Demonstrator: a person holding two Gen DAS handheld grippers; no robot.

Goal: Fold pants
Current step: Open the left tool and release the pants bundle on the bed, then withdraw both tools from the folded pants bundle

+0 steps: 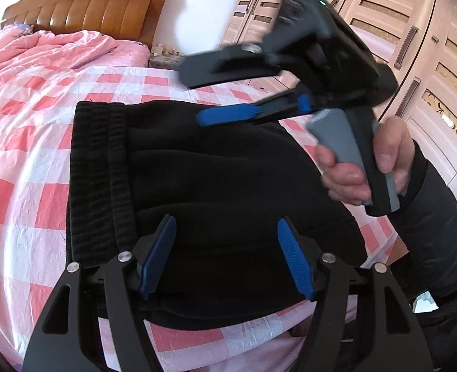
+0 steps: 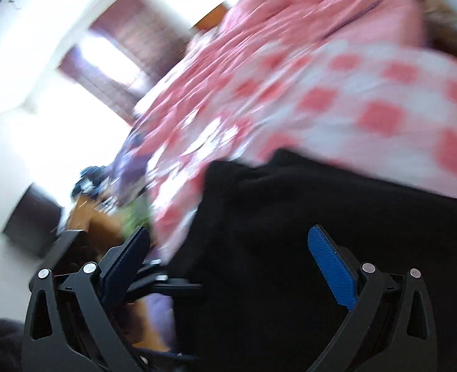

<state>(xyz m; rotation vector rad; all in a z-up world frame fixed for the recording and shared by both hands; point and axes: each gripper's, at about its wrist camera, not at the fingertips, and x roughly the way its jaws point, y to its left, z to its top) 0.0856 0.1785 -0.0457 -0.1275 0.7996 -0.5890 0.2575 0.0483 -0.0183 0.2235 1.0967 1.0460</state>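
1. Pants [image 1: 216, 192]: black, folded into a compact stack, lying on the checked bed [image 1: 27, 161], waistband at 9 o'clock.
2. Left hand-held gripper [image 1: 225, 254]: jaws spread, empty, over the stack's 6 o'clock edge.
3. Right hand-held gripper [image 2: 228, 263]: jaws spread, empty, above the pants at 1 o'clock; its own view is blurred.

One pants [image 1: 216, 186], two tongs [image 1: 225, 257], one bed [image 1: 27, 155].

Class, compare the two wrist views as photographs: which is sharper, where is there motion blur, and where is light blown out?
Left wrist view: mostly sharp, the black pants and checked sheet crisp, only the right gripper smeared by motion, edges bent by the fisheye. Right wrist view: streaked throughout, the window blown out to white, its own blue finger pad fairly sharp.
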